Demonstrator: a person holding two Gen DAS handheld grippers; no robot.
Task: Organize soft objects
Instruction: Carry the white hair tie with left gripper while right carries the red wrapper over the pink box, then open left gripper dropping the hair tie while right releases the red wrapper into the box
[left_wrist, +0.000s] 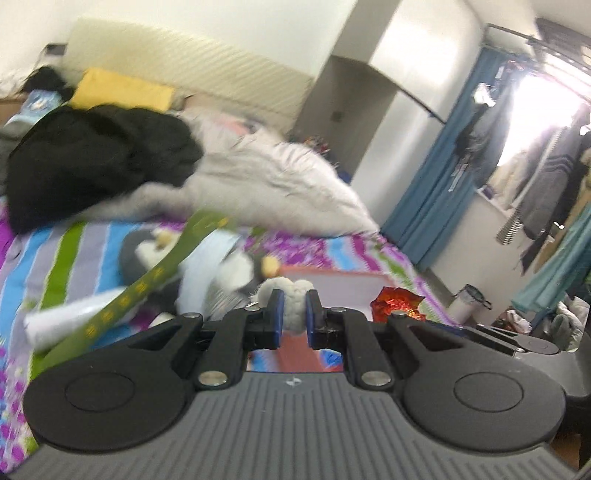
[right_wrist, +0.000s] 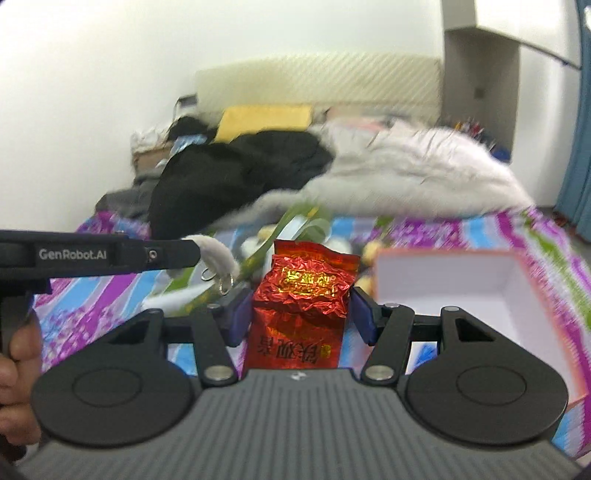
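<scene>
Gripping a crinkled red foil pouch (right_wrist: 301, 306) between its blue pads, the right gripper (right_wrist: 301, 317) stood half spread, the pouch upright with its long axis running along the fingers. Just right of the pouch, and a little beyond it, lay the open white box (right_wrist: 454, 295) with its orange rim, mouth upward on the striped bedspread (right_wrist: 535, 236). That relation seemed to decide the coming move: the box lay to the right and below the held pouch, so the right hand was the nearer one to it.

Left of the box, the left gripper (left_wrist: 291, 314) had its jaws nearly pressed together, pinching a small white fluffy charm (left_wrist: 291, 295); in the right wrist view the charm (right_wrist: 219, 260) hung from the fingertip with a metal ring below it. From the left gripper, the box (left_wrist: 332, 284) sat just ahead and beneath.

Farther behind the box lay a grey and white plush toy (left_wrist: 147, 254) under a green strap (left_wrist: 147, 284), then a grey fur blanket (right_wrist: 424, 173) and black clothing (right_wrist: 240, 177), blurred.
</scene>
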